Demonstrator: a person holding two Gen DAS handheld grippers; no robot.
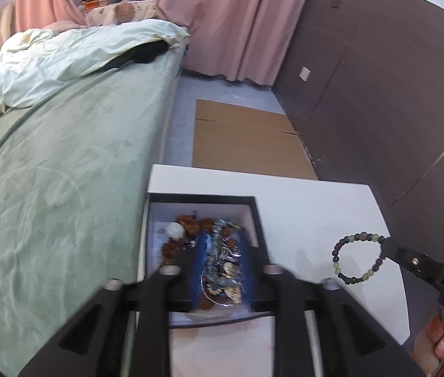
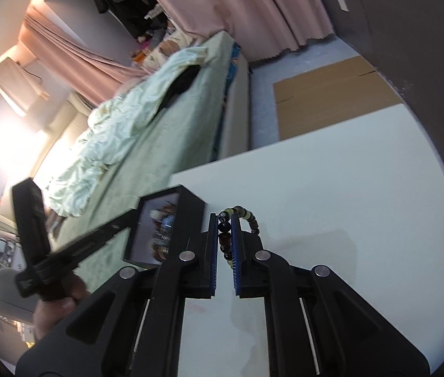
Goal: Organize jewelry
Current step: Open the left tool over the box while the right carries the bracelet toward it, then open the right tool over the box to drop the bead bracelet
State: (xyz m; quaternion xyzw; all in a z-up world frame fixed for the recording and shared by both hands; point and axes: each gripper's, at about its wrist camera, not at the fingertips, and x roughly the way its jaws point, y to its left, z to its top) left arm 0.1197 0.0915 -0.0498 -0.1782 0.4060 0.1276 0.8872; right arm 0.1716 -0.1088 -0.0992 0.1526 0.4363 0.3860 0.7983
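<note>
- My right gripper (image 2: 224, 245) is clamped on a beaded bracelet (image 1: 357, 258), which hangs as a loop above the white table (image 1: 316, 213), off to the right of the black box (image 1: 255, 220).
- My left gripper (image 1: 219, 271) has its jaws spread wide, fingers straddling the jewelry pile (image 1: 214, 251) inside that box; I can't tell if they touch it.
- The box sits at the table's edge nearest the bed (image 1: 64, 172).

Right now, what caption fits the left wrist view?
Left gripper over the jewelry box; right gripper holds a bracelet.
</note>
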